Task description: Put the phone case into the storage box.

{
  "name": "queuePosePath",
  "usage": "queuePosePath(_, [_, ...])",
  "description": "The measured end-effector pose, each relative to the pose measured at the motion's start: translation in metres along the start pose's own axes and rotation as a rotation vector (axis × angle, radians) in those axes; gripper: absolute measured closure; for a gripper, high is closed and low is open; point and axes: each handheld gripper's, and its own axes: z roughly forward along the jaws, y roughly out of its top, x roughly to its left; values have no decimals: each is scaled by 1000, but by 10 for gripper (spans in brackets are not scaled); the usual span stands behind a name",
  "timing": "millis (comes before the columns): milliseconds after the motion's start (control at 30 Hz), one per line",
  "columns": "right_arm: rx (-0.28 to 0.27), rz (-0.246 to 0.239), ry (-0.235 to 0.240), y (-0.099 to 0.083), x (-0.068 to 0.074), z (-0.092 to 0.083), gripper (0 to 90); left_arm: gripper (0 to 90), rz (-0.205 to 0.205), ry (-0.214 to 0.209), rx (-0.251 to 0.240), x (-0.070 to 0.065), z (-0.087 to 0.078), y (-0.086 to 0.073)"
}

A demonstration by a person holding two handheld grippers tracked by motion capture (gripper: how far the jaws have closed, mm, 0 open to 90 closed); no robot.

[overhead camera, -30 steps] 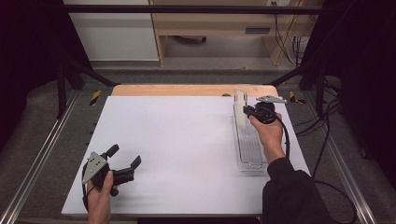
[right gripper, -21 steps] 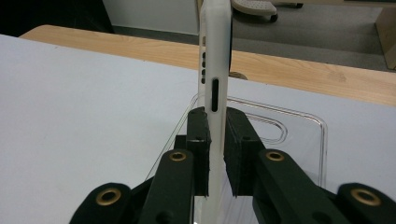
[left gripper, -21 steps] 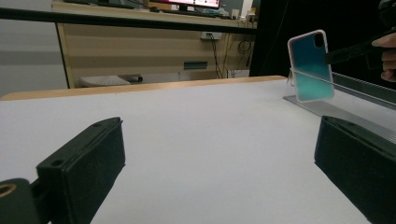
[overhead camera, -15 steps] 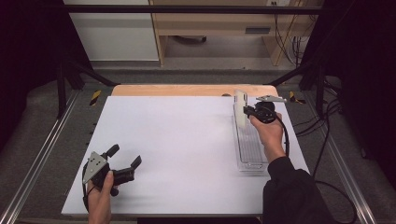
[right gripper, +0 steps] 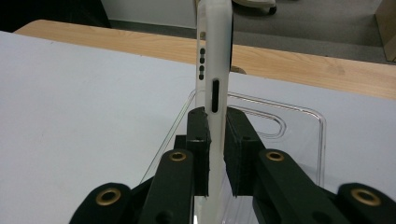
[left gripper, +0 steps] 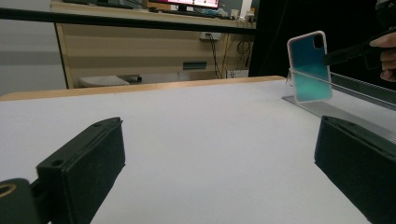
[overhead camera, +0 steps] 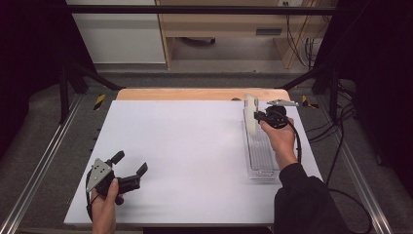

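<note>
Nothing has moved since a second ago: both hands stay where they were. Right gripper [overhead camera: 257,117] pinches the phone case [overhead camera: 251,113] by its thin edge and holds it standing up over the far end of the clear tray [overhead camera: 260,156]. Left gripper [overhead camera: 130,165] rests on the white table [overhead camera: 195,146], far to the left of the clear tray, with its jaws spread wide around nothing.
</note>
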Motion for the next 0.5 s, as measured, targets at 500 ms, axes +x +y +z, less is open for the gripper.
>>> queuePosePath(500, [20,-1,-38,3,-1,2,808,14,2,0,0,0,0,0])
